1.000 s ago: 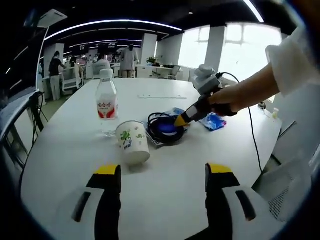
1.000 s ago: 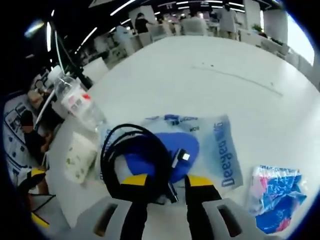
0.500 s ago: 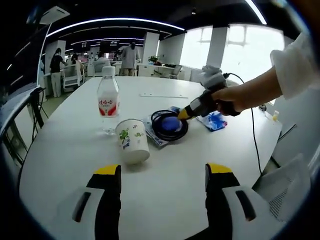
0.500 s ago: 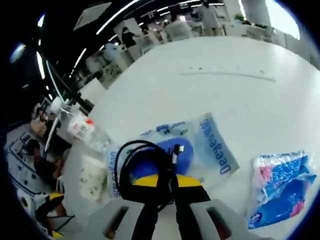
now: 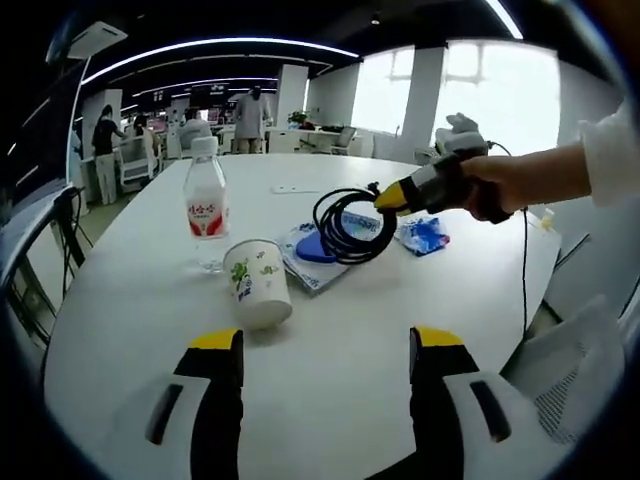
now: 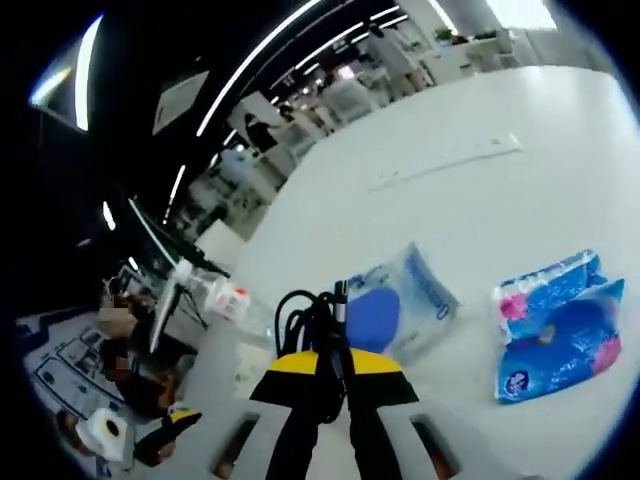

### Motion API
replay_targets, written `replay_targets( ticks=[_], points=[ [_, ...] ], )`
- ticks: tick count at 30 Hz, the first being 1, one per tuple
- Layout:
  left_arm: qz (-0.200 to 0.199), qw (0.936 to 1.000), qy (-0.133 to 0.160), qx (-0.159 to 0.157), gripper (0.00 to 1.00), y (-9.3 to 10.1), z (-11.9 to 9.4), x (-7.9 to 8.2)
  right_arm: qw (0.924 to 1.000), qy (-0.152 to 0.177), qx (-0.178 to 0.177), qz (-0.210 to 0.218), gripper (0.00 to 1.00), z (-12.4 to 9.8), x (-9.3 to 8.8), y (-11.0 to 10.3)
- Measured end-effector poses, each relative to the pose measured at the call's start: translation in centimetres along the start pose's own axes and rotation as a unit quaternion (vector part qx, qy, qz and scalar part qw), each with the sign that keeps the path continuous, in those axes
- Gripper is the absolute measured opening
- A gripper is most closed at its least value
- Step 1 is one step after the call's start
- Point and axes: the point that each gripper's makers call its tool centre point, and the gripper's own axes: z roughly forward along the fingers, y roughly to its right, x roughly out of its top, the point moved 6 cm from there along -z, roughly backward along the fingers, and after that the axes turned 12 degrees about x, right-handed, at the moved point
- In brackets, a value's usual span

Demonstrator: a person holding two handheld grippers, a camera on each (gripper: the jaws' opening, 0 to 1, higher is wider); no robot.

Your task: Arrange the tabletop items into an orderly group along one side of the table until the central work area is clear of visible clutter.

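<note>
Right hand-held gripper [image 6: 332, 368] is clamped on the coiled black cable [image 5: 350, 225], held above the tabletop [image 5: 330, 350] over the clear bag with the blue item [image 5: 318, 248]. Left hand-held gripper [image 5: 325, 345] hangs open and empty, low over the near tabletop. Water bottle [image 5: 205, 208], paper cup [image 5: 256, 283] and blue tissue pack [image 5: 423, 232] sit clustered mid-table. The coil's loose plug end probably dangles; carry it clear of the bottle and set it down beside the group at one edge.
</note>
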Motion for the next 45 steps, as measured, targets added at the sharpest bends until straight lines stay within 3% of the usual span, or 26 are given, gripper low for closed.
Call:
replay_targets(
  ticks=[5,12,20,26,29,39,45],
  points=[
    [0.013,0.9999,-0.001,-0.006,0.68,0.4,-0.1,0.0,0.9991,0.039,0.007,0.016,0.05,-4.3,-0.2,0.2],
    [0.038,0.9991,-0.007,-0.016,0.68,1.0,0.0,-0.2,0.9977,0.062,0.004,0.026,0.05,-8.7,-1.6,0.5],
    [0.043,0.9989,-0.011,-0.017,0.68,0.9,-0.1,-0.3,0.9928,0.106,-0.002,0.056,0.05,-12.6,-3.5,0.9],
    [0.047,0.9986,-0.017,-0.016,0.67,0.8,0.0,-0.5,0.9885,0.130,-0.001,0.078,0.05,-14.3,-3.6,1.4],
    [0.054,0.9982,-0.017,-0.018,0.67,1.0,0.0,-0.5,0.9861,0.139,-0.002,0.091,0.05,-14.9,-4.0,2.6],
    [0.059,0.9979,-0.021,-0.017,0.66,1.2,0.0,-0.6,0.9781,0.156,-0.006,0.137,0.05,-14.9,-4.9,4.7],
    [0.062,0.9977,-0.024,-0.017,0.66,1.3,0.1,-0.6,0.9766,0.146,-0.024,0.156,0.05,-14.6,-6.5,6.4]
  ],
)
